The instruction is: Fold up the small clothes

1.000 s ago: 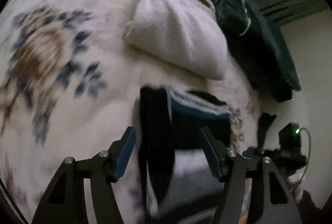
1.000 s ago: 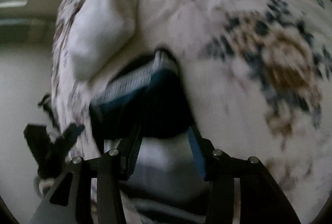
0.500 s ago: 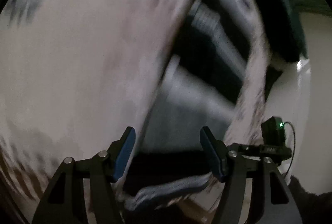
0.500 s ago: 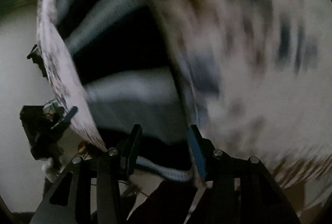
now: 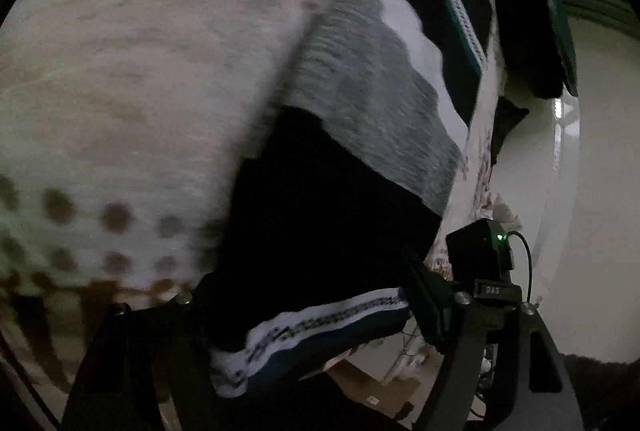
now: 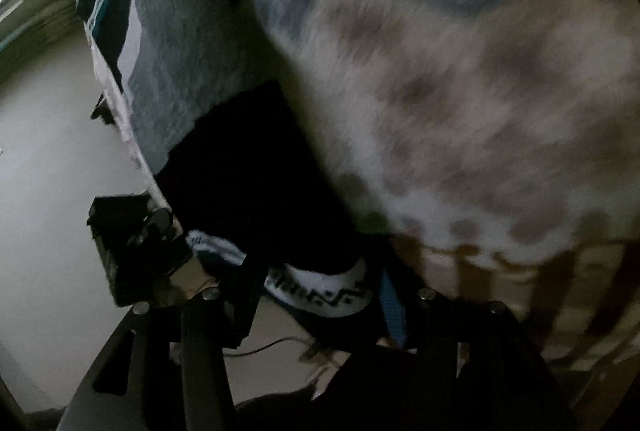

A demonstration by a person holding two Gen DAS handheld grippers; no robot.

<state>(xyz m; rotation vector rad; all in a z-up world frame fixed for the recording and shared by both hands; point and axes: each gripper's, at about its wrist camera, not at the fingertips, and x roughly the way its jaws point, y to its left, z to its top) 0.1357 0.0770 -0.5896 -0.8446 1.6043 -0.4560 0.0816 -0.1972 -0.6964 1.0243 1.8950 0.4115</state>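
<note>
- While the garment [image 5: 332,191] (black, grey and white bands, patterned hem) lies stretched along the bed [image 5: 140,51] edge, its hem hangs off the near side.
- L gripper [image 5: 308,315]: fingers spread wide, hem edge between them; a grip can't be confirmed.
- R gripper [image 6: 320,295]: fingers straddle the hem corner, blue pad [image 6: 390,305] beside the cloth; can't tell if pinching.
- Risk: one side loose → hem slips, fold goes skewed, or the garment slides off the bed.
</note>
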